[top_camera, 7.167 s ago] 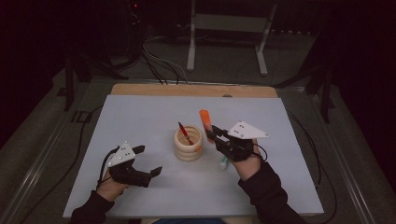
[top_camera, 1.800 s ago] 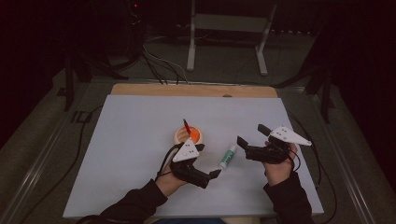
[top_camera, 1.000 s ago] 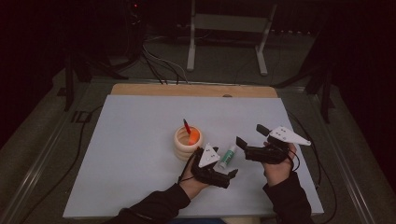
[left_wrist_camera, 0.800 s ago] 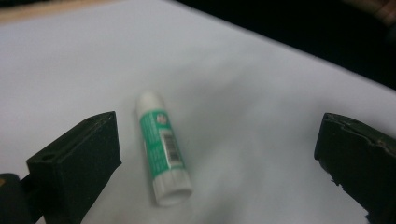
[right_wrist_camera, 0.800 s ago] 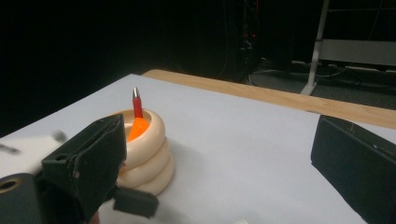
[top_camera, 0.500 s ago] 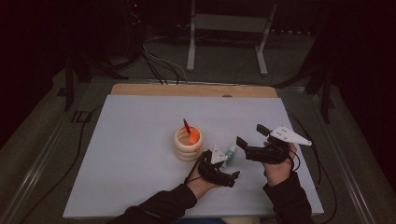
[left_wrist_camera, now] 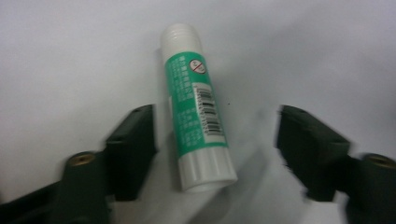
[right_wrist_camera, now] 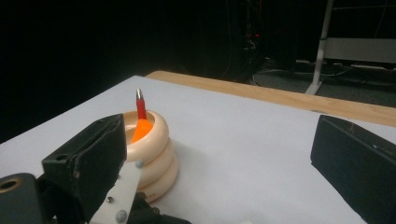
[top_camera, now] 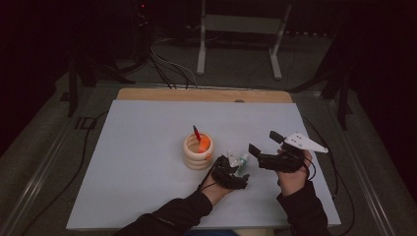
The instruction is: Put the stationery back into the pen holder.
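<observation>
A green-and-white glue stick (left_wrist_camera: 198,119) lies flat on the white table (top_camera: 147,147), just right of the holder (top_camera: 198,152). My left gripper (top_camera: 237,172) is low over the glue stick (top_camera: 242,163), and its jaws have just been closing around it. In the left gripper view the left gripper (left_wrist_camera: 215,121) straddles the stick: one pad sits beside it, the other stands well apart. My right gripper (top_camera: 264,142) hovers open to the right with nothing between its jaws.
The beige ringed holder (right_wrist_camera: 149,144) stands mid-table with a red pen (right_wrist_camera: 140,105) and an orange marker (top_camera: 204,143) in it. A wooden strip (top_camera: 206,94) edges the table's far side. Cables and a metal stand (top_camera: 236,29) lie on the dark floor beyond.
My left gripper has moved right from the holder and sunk over the glue stick, its jaws narrowing around it. The right gripper has stayed where it was.
</observation>
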Motion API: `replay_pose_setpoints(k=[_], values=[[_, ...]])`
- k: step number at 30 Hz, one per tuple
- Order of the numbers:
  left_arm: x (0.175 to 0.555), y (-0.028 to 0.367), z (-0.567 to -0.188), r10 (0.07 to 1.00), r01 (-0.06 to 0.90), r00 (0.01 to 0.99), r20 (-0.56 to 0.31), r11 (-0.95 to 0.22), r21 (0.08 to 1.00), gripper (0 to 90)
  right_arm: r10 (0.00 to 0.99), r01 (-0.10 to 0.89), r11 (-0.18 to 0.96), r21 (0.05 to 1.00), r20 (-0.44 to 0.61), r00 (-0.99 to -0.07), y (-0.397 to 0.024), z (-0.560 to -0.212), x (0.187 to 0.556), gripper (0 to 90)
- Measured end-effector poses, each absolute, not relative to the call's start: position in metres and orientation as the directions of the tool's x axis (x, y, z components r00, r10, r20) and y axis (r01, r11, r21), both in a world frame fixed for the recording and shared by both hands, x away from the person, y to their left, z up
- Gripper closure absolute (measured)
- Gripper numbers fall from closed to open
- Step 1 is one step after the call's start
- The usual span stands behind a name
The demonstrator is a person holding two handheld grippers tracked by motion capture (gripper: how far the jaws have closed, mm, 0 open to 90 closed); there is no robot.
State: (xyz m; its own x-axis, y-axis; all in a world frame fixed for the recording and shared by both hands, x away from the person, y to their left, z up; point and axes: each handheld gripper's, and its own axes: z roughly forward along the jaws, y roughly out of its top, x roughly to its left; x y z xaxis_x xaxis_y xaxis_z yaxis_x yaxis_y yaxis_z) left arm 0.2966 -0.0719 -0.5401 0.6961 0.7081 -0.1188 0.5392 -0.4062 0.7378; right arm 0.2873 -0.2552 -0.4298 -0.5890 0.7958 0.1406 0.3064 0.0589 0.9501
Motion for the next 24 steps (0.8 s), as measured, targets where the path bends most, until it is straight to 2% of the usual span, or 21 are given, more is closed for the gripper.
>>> replay_pose_setpoints(k=[4,10,15,24], values=[[0.2981,-0.074,-0.5416,0.717,0.545,0.689,-0.108,-0.413,0.73,42.5,0.795,0.308,0.054,0.95,0.146,-0.589,-0.2556,-0.4293,0.2869,3.9],[0.304,-0.0723,-0.5407,0.742,0.578,0.656,-0.141,-0.374,0.725,53.7,0.794,0.309,0.056,0.949,0.145,-0.59,-0.2557,-0.43,0.2876,3.9],[0.3056,-0.0711,-0.5402,0.742,0.569,0.661,-0.113,-0.396,0.721,66.1,0.794,0.309,0.058,0.949,0.144,-0.59,-0.2554,-0.4303,0.2878,3.9],[0.3052,-0.071,-0.5385,0.712,0.546,0.695,-0.101,-0.432,0.718,66.9,0.794,0.313,0.056,0.948,0.148,-0.59,-0.2547,-0.4312,0.288,3.9]])
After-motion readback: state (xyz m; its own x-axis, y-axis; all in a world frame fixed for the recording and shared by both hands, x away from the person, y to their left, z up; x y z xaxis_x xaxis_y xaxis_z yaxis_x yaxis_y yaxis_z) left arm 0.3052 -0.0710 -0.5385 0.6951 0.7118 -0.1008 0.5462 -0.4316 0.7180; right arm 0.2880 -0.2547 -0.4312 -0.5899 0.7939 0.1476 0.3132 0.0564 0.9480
